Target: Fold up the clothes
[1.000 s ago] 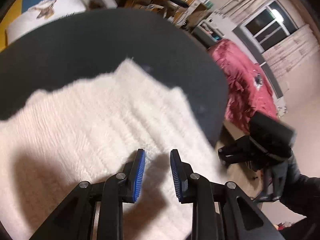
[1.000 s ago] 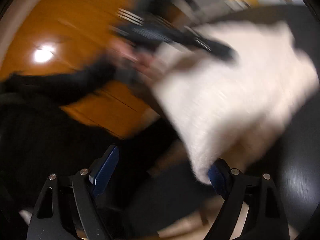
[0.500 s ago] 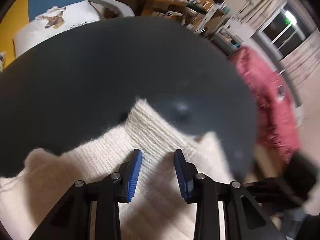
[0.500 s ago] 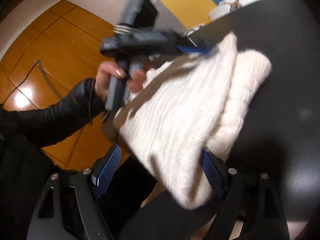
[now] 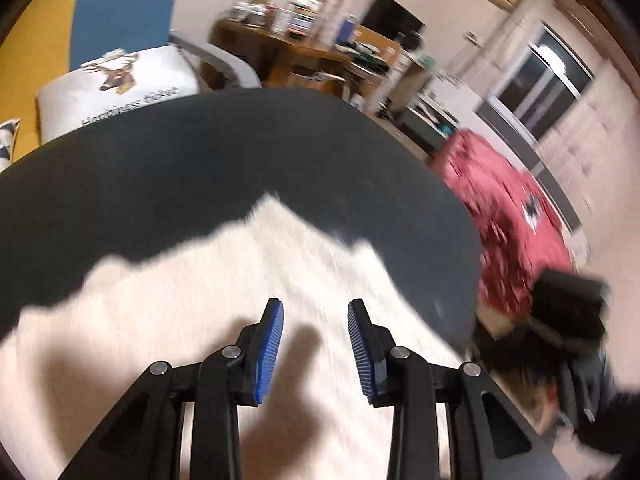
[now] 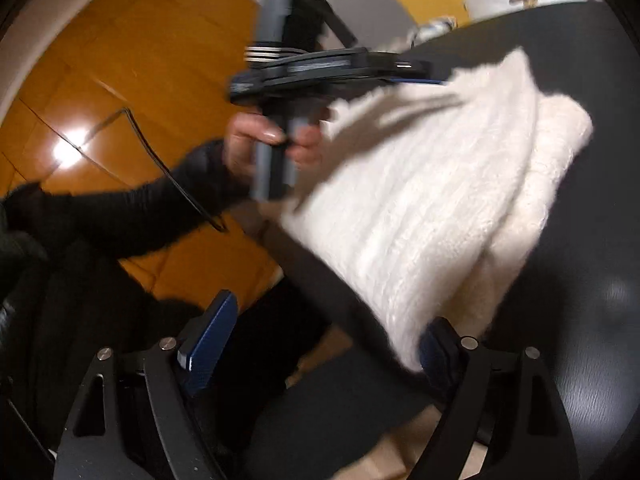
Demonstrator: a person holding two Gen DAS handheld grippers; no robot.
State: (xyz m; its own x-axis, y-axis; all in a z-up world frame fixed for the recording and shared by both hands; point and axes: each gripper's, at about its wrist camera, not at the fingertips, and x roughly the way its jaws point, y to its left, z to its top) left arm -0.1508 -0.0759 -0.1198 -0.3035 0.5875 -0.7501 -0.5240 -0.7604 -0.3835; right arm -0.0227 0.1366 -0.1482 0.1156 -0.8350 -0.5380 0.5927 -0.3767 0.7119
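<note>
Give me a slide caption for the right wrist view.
Open right gripper beside a folded white sweater on the dark table.

The left gripper (image 5: 315, 322) is held level, its blue-padded jaws parted with nothing between them; a bare hand (image 6: 272, 146) in a black sleeve (image 6: 140, 208) grips its handle. The right gripper (image 6: 320, 344) has its jaws spread wide.

So the sweater (image 5: 224, 320) lies on the table (image 5: 200, 160), bunched at the near edge, close to the person. The left gripper (image 5: 316, 344) sits above it, the right gripper (image 6: 320, 344) at its near corner, off the table's edge. Behind the table there's a cushion (image 5: 116, 88), with a cluttered desk (image 5: 304, 56) further back.
</note>
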